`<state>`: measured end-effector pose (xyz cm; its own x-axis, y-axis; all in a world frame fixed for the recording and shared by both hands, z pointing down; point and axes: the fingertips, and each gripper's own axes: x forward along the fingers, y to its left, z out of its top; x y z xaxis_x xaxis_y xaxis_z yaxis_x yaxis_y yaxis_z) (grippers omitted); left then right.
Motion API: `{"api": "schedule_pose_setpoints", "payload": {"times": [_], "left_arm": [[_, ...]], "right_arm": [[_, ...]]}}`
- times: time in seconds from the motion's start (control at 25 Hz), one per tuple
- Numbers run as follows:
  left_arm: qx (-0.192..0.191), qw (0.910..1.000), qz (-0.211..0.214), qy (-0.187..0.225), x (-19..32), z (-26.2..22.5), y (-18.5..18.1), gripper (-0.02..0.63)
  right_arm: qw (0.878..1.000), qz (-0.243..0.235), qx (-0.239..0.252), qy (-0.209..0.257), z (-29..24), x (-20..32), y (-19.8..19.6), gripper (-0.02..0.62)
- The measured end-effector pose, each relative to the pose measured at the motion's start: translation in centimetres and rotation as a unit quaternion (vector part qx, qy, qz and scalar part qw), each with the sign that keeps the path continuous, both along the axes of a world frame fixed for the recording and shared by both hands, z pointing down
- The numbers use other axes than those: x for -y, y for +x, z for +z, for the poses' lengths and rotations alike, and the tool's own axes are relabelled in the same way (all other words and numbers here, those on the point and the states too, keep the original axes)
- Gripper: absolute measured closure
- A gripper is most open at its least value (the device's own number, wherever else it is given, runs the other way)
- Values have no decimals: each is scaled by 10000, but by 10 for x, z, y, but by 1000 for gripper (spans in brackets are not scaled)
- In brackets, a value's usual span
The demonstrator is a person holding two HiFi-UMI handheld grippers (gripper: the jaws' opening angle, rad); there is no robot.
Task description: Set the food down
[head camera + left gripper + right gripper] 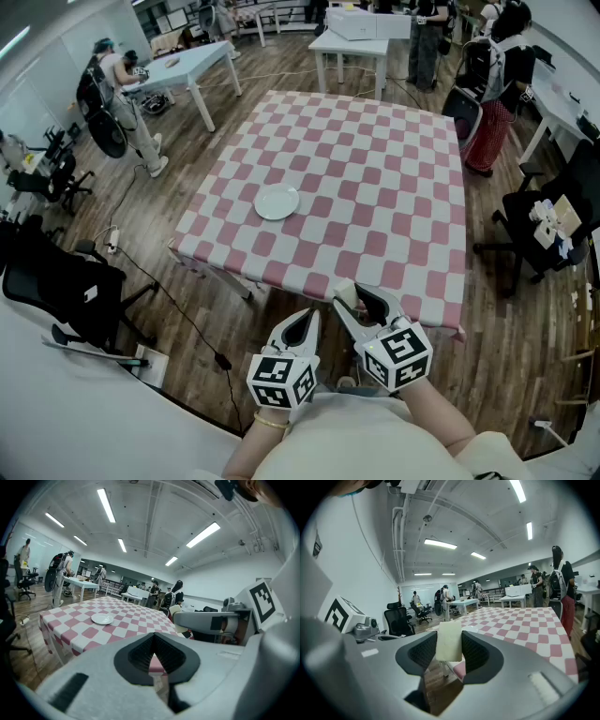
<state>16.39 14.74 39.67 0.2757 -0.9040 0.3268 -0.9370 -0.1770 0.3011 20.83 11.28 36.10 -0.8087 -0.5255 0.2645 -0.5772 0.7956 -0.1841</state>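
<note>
My right gripper (359,302) is shut on a pale, cream-coloured slab of food (345,294), which stands upright between its pads (449,641). It hovers just at the near edge of the pink-and-white checkered table (375,187). My left gripper (307,324) is beside it on the left, over the floor in front of the table, its jaws shut with nothing in them (153,654). A white plate (277,202) sits empty on the left part of the table, also seen in the left gripper view as the plate (101,618).
Black office chairs stand to the left (56,281) and right (544,225) of the table. White tables (187,66) and several people are further back. A cable runs across the wooden floor at the left (178,314).
</note>
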Motion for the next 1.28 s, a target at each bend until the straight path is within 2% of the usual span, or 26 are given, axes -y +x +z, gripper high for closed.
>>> {"api": "schedule_pose_setpoints", "payload": {"times": [0.36,1.28], "left_arm": [[69,9995,-250,198,-26,-10,9,606],[26,9992,-384,81,-45,0,21,606]], "right_arm": [[9998,-78,100,168,-7,-26,17,425],[9991,-311,168,227,-8,-45,22,426]]}}
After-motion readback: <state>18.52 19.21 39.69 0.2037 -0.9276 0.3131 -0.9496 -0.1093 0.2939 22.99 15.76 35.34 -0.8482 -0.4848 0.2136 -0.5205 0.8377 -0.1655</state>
